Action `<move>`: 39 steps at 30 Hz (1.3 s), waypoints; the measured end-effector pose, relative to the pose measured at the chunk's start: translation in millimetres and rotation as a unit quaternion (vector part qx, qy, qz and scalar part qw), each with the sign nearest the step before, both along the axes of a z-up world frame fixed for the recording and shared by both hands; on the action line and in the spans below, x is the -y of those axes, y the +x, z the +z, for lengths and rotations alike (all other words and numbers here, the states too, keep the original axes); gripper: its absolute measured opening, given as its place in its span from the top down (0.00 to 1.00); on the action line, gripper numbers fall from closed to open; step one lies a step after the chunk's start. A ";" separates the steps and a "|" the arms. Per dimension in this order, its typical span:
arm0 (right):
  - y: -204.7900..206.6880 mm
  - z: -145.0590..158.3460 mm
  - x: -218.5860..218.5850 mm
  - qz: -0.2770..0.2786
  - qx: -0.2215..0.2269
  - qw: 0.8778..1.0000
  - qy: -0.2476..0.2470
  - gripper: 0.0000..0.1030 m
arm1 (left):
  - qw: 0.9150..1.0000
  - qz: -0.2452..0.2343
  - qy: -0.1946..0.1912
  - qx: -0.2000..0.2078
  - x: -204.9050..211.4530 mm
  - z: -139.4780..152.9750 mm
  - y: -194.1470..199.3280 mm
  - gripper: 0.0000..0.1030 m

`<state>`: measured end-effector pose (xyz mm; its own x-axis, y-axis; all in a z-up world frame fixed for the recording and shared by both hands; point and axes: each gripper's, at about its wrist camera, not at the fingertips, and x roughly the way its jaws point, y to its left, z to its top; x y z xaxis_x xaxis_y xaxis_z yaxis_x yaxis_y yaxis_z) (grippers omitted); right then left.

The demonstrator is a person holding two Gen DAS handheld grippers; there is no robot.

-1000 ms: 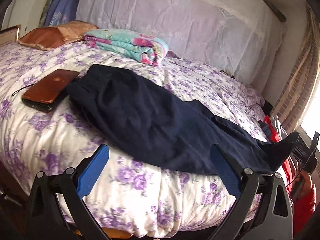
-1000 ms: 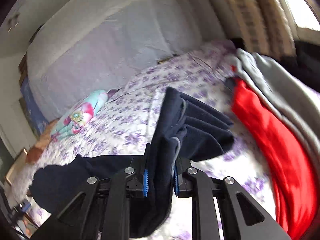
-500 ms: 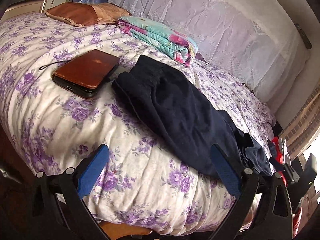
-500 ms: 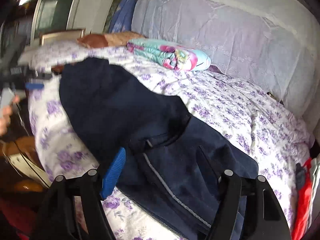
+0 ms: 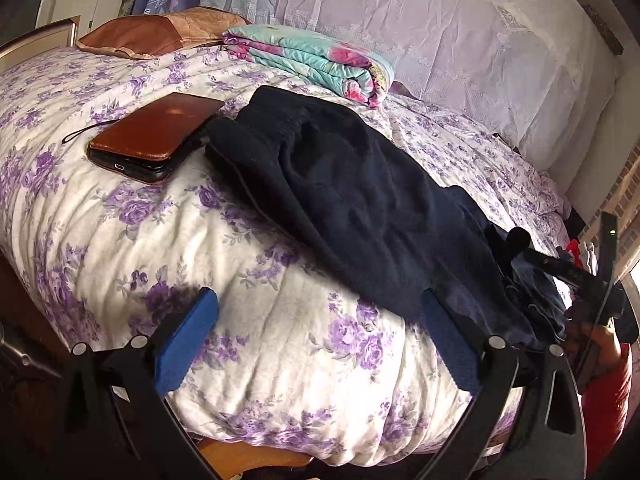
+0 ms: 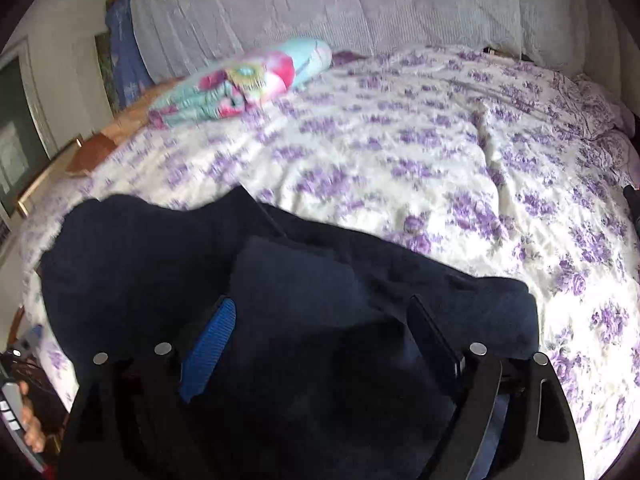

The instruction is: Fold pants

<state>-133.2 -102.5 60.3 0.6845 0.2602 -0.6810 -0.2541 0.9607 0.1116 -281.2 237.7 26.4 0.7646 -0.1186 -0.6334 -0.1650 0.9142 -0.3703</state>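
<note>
Two grippers in play. The right gripper (image 6: 320,344) is opening, its jaws spread over the navy pants (image 5: 360,200) with dark cloth lying between them but neither pad pressing on it — released. The left gripper (image 5: 316,336) stands wide and empty at the near edge of the bed (image 5: 120,240), just short of the pants' hem. The pants lie lengthwise across the floral quilt, one end doubled back on itself under the right gripper. Judgement: first fold just laid; the next move calls for squaring the doubled layer and taking a fresh grip. The right-wrist view is blurred, so the fold's edges are unclear — the far pad is in shadow, and a brown case (image 5: 156,140) rests just beside the pants.
</note>
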 end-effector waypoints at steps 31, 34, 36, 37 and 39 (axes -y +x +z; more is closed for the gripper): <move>-45.4 -37.2 34.9 0.111 0.001 0.993 0.044 0.03 | 0.992 0.073 0.070 -0.078 0.4 -7.5 114.0 0.04; -45.1 -36.3 41.4 0.113 0.002 0.992 0.063 0.03 | 0.991 0.082 0.073 -0.076 2.7 -5.9 112.3 0.04; -45.9 -35.9 43.1 0.112 0.003 0.991 0.069 0.03 | 0.989 0.090 0.085 -0.081 6.8 -4.4 113.0 0.04; -46.1 -35.8 43.5 0.112 0.004 0.991 0.070 0.03 | 0.988 0.092 0.086 -0.085 8.0 -3.9 114.9 0.04; -46.1 -35.9 43.2 0.111 0.004 0.991 0.069 0.03 | 0.989 0.091 0.082 -0.088 7.4 -3.7 117.2 0.04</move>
